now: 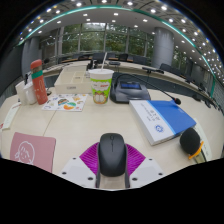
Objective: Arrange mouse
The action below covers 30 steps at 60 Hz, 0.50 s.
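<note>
A black computer mouse [112,150] sits between my two fingers, its nose pointing away from me. My gripper [112,160] is shut on the mouse, with a magenta pad [90,157] pressed against each of its sides. It is above the pale table [85,125], near the front edge. I cannot see whether the mouse touches the table.
A pink mat [32,152] lies to the left. A blue-and-white book [163,119] and a black-and-yellow object [190,143] lie to the right. Beyond the fingers are a green-patterned paper cup [101,84], a red bottle [38,80], a colourful sheet [65,102] and a grey case [128,92].
</note>
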Each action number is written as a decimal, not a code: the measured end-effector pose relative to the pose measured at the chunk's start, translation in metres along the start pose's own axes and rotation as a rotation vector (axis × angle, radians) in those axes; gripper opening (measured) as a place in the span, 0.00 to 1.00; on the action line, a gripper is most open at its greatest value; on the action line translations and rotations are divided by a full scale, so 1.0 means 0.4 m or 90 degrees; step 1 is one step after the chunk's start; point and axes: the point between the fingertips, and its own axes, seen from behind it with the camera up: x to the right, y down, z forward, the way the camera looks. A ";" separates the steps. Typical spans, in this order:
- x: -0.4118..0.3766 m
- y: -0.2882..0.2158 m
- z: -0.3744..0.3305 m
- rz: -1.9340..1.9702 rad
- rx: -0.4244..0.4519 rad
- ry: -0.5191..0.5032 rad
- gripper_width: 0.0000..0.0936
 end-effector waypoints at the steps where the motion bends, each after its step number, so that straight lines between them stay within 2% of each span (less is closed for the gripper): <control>1: 0.000 -0.013 -0.014 0.002 0.007 0.007 0.35; 10: -0.077 -0.174 -0.223 0.008 0.099 0.046 0.35; 16: -0.206 -0.250 -0.362 0.011 0.147 0.032 0.35; 21: -0.351 -0.253 -0.429 -0.001 0.157 0.006 0.35; 30: -0.579 -0.153 -0.408 -0.015 0.108 -0.045 0.35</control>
